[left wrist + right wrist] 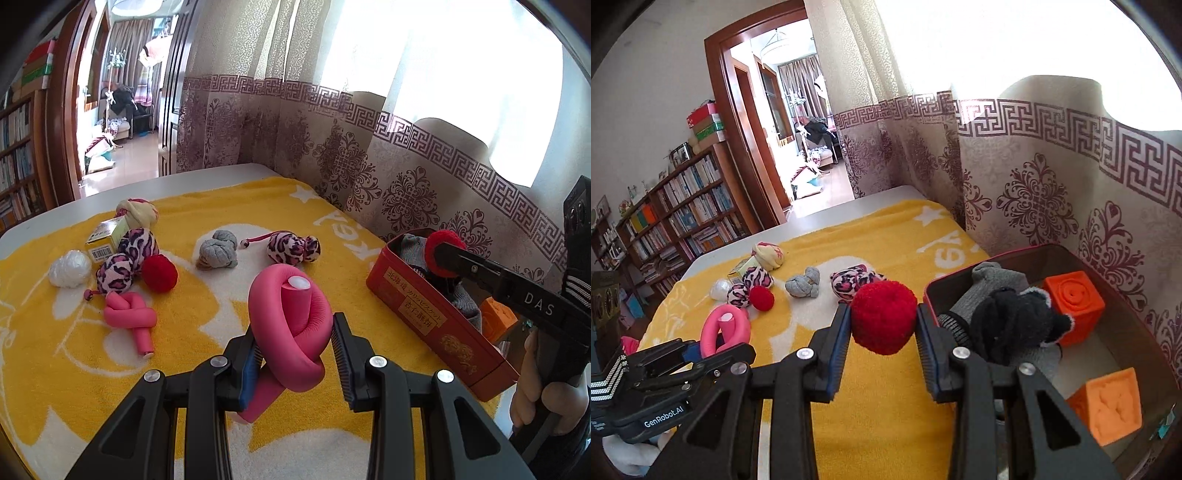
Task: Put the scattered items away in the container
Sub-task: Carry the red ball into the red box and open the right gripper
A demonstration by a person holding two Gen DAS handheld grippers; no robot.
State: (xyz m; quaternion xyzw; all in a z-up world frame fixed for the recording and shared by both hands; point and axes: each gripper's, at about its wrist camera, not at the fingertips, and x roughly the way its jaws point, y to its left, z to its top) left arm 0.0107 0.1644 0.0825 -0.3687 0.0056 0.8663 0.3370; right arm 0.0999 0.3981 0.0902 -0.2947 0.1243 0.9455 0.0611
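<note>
The right claw (pixel 882 325) grips a fuzzy red pompom (pixel 883 316) beside the red tin (pixel 997 254); the left claw (pixel 297 332) clamps a knotted pink foam roller (pixel 291 332) above the yellow towel (pixel 221 369).

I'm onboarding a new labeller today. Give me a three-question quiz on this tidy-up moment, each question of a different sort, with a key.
1. True or false: the left gripper is shut on a knotted pink foam roller.
2. What does the right gripper hold? A) grey sock B) red pompom C) orange cube
3. Fill in: two orange cubes lie inside the red ____.

Key: 1 true; 2 B; 3 tin.
</note>
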